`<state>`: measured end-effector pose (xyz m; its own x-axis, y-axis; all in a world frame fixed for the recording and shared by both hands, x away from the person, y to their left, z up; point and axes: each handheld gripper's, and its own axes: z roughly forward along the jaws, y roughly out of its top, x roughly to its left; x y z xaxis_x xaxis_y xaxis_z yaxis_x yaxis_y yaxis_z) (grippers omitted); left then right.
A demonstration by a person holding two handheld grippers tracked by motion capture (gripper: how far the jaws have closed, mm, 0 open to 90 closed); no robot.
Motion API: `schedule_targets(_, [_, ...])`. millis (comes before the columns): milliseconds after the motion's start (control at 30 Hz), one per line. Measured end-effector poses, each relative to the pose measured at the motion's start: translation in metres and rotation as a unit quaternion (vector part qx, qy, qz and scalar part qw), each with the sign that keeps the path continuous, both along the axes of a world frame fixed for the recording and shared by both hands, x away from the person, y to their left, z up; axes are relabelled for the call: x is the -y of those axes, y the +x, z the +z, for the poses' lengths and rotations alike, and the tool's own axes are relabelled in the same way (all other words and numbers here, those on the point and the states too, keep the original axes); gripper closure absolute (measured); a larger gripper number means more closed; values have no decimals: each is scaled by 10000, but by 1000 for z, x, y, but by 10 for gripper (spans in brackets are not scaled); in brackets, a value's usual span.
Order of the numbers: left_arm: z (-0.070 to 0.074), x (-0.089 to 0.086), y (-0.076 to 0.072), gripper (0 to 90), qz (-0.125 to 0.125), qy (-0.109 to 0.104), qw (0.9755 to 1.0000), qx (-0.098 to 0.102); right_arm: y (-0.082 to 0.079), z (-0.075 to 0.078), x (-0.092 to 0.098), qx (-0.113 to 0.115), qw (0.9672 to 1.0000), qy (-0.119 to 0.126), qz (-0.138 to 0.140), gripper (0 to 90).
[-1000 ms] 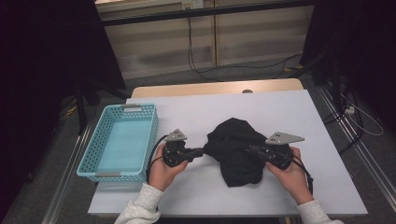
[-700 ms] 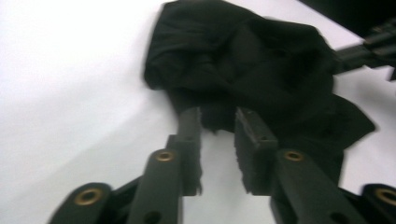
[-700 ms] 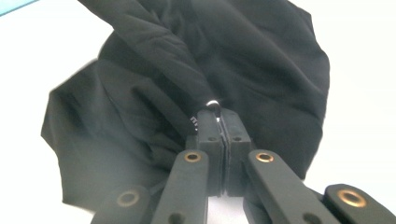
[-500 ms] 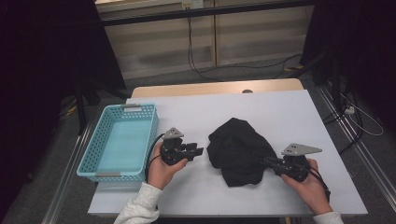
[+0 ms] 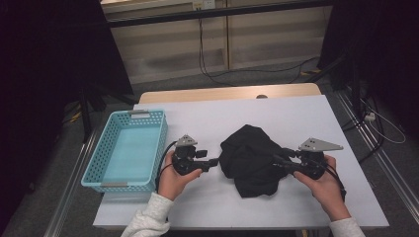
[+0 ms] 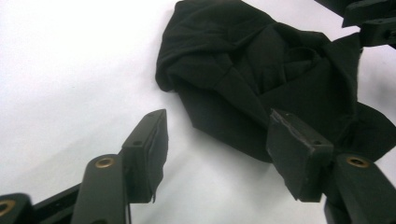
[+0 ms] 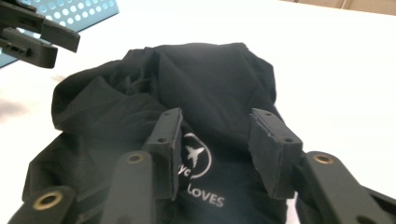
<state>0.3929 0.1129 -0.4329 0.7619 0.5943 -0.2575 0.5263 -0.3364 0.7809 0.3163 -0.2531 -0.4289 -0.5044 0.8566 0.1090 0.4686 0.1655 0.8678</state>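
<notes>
My one blue basket, left of centre, holds nothing; one black garment lies mid-frame. My left gripper and right gripper have just been opening, jaws apart, gripping nothing.

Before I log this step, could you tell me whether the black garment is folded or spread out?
Neither neatly: the black garment lies bunched in a rumpled heap on the table, with creases and overlapping layers.

Light-blue plastic basket w/ perforated walls at table's left edge; white tabletop; cables on floor behind
</notes>
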Motion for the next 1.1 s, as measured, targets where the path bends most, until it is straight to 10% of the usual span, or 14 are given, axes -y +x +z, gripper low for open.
schedule_targets(400, [0, 7, 0, 307, -74, -9, 9999, 147, 7, -17, -26, -337, 9991, -193, 140, 457])
schedule_targets(600, [-1, 10, 1, 301, -58, -3, 9999, 156, -3, -24, -28, -440, 9972, -300, 532, 803])
schedule_targets(1100, [-12, 38, 17, 330, 104, -64, 9999, -15, -41, -25, -13, -491, 9955, -294, 755, 847])
